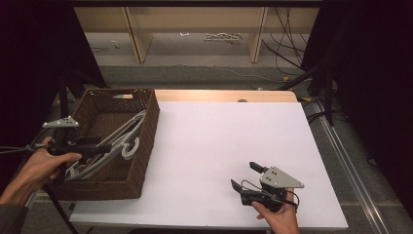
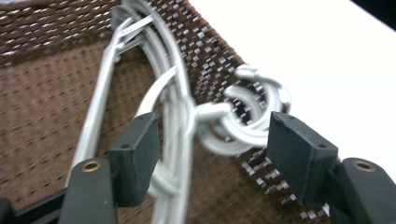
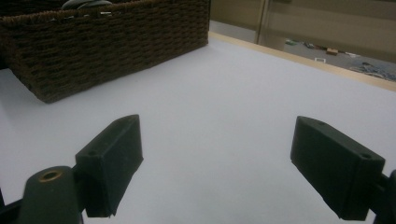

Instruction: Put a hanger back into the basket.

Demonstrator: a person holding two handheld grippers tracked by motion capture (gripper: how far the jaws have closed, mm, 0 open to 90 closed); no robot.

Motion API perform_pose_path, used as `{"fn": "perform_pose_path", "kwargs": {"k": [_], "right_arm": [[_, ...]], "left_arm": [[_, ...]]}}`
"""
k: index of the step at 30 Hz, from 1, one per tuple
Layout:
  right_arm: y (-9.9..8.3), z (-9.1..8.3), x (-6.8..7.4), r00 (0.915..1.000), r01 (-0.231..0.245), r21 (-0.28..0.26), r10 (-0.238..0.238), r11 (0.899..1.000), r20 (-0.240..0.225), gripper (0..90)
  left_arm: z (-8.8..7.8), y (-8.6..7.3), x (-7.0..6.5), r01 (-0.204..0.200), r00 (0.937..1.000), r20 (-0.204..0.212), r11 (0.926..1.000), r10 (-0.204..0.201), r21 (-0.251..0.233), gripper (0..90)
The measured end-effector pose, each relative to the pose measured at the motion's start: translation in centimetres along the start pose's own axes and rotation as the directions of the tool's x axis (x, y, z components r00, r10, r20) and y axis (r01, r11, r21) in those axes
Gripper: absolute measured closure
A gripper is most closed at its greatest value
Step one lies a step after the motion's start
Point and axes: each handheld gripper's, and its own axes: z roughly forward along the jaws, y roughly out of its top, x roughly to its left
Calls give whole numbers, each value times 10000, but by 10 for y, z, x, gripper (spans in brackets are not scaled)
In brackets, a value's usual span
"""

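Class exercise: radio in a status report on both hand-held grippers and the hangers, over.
Left hand-held gripper open over hangers in wicker basket, not gripping. Right hand-held gripper open, empty, above white table. Nothing in the way.

High view: overhead, facing forward over the white worktop [image 1: 234, 146]. Left gripper view: close, looking down into the wicker basket [image 2: 42, 112]. Right gripper view: low above the worktop, facing that basket's outer wall; all three views share the basket.

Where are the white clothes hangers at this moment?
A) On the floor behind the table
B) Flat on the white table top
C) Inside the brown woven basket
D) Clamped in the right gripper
C: the high view shows the white hangers lying inside the brown woven basket, and the left gripper view shows them against its woven floor and wall, with the left gripper open around them.
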Motion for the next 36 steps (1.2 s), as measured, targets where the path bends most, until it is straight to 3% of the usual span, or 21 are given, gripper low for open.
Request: {"fn": "perform_pose_path", "kwargs": {"k": [7, 14, 15, 16, 17, 22, 26, 29, 31, 33, 36], "right_arm": [[0, 0, 1, 9999, -121, 82, 121, 9999, -33, 176], [0, 0, 0, 10000, -10, -22, 10, 10000, 18, 176], [0, 0, 0, 10000, 5, -11, -5, 10000, 32, 176], [0, 0, 1, 9999, -123, 112, 124, 9999, -63, 176], [0, 0, 0, 10000, 46, -56, -46, 10000, 27, 176], [0, 0, 1, 9999, -111, 55, 111, 9999, -26, 176], [0, 0, 1, 9999, -135, 88, 136, 9999, -55, 176], [0, 0, 0, 10000, 16, -58, -16, 10000, 29, 176], [1, 0, 1, 10000, -2, -65, 2, 10000, -4, 176], [1, 0, 1, 10000, 8, -69, -8, 10000, -8, 176], [1, -1, 1, 9999, -102, 37, 102, 9999, -78, 176]], "left_arm": [[3, 5, -20, -149, 9999, -73, 9969, 144, -767, 274], [1, 8, -37, 63, 9984, -551, 9867, -154, -1625, 223], [1, 10, -41, 214, 9976, -609, 9796, -342, -1998, 223], [1, 10, -41, 214, 9976, -609, 9796, -342, -1998, 223], [0, 11, -46, 386, 9969, -582, 9718, -535, -2326, 223], [-2, 11, -59, 309, 9969, -618, 9618, -496, -2722, 221], [0, 8, -75, 637, 9974, -98, 9403, -711, -3344, 221], [7, 5, -90, 328, 9986, -281, 9372, -454, -3472, 219], [11, 3, -100, 149, 9983, -463, 9251, -351, -3795, 218], [15, 2, -110, 133, 9985, -444, 9189, -335, -3942, 217], [22, -1, -127, -156, 9987, -502, 9201, -44, -3915, 211]]}}
